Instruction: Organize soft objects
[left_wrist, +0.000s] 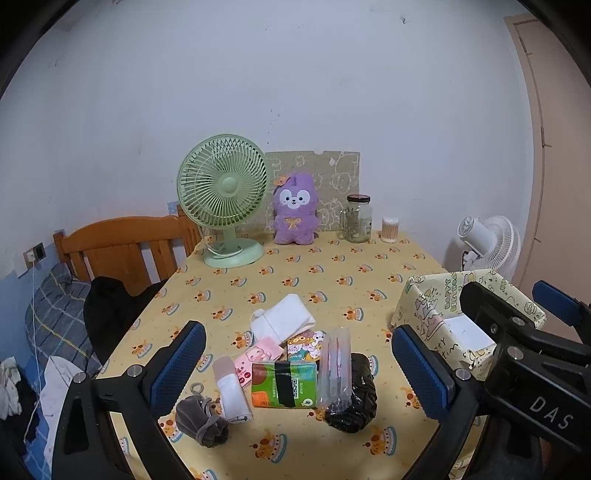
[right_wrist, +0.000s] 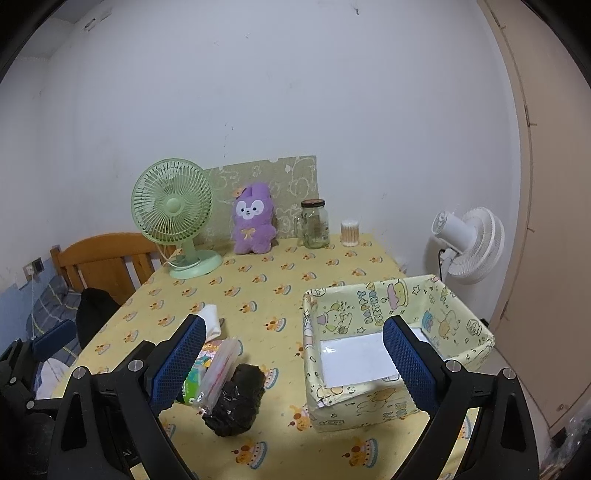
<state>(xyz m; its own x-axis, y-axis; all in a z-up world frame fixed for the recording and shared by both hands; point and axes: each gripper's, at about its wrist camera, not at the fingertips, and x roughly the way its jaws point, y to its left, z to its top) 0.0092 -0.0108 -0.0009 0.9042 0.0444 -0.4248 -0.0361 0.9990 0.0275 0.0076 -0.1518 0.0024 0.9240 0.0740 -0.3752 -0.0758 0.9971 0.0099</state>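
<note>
Soft objects lie in a loose cluster on the near left part of the tabletop (left_wrist: 295, 280), and as far as we can see none has been put away yet. In the left wrist view we find, from left to right, a grey pouch (left_wrist: 201, 421), a white roll (left_wrist: 232, 391), a pink packet (left_wrist: 255, 360), a green tissue pack (left_wrist: 284, 384), a clear sleeve (left_wrist: 334, 365) leaning on a black bundle (left_wrist: 354, 395), with a cartoon packet (left_wrist: 306, 343) and a folded white cloth (left_wrist: 282, 321) just behind them.

To the right of the cluster stands a yellow box (right_wrist: 369, 402), and we see only a white sheet (right_wrist: 354, 360) lying flat on its floor. We judge the box to be where the things belong, so the whole sorting is left to do.

Our left hand-held gripper (left_wrist: 299, 365) hangs above the cluster with its jaws spread wide and nothing between them. Our right hand-held gripper (right_wrist: 295, 365) is likewise released and empty, poised between the black bundle and the box.

At the far edge stand a green fan (left_wrist: 225, 195), a purple plush (left_wrist: 295, 208), a jar (left_wrist: 356, 218) and a tub of swabs (left_wrist: 389, 229), all well apart from the cluster.
</note>
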